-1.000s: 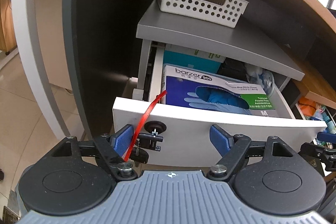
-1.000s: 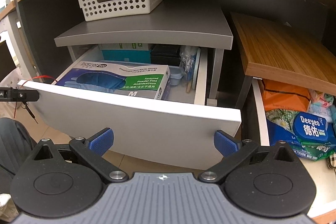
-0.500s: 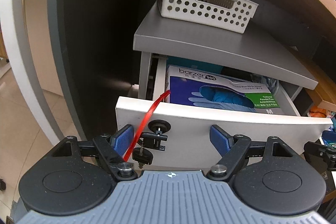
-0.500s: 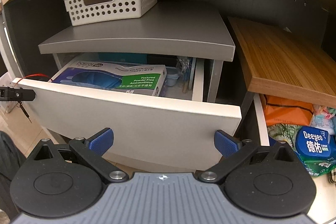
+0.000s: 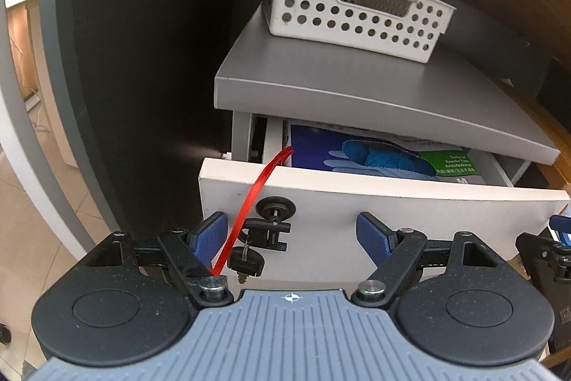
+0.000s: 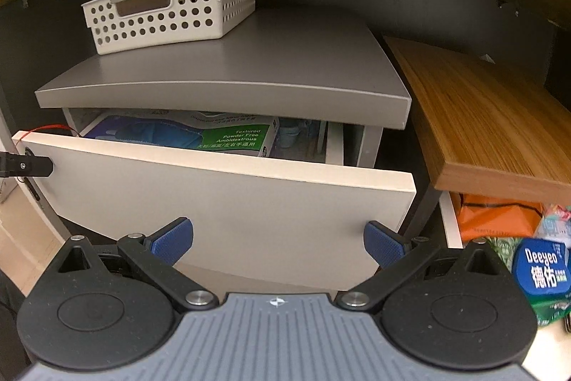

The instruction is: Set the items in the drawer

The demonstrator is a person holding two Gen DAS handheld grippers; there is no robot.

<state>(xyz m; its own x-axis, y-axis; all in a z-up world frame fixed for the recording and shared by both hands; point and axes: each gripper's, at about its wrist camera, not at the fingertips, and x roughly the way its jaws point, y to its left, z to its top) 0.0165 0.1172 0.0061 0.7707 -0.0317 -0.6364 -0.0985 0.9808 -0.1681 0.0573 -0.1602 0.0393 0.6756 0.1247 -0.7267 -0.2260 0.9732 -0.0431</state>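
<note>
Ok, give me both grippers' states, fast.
Left gripper: open, holding nothing, at the drawer front.
Right gripper: open, holding nothing, at the same drawer front.

The cabinet top [image 6: 228, 84] hides the glove box's [image 6: 200, 134] rear half.

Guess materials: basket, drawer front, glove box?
Basket: likely moulded plastic, off-white, matte, with uniform punched holes.
Drawer front: looks like painted or laminated board, white, smooth, thick square edge.
Glove box: printed cardboard with a slight sheen and folded corners.
</note>
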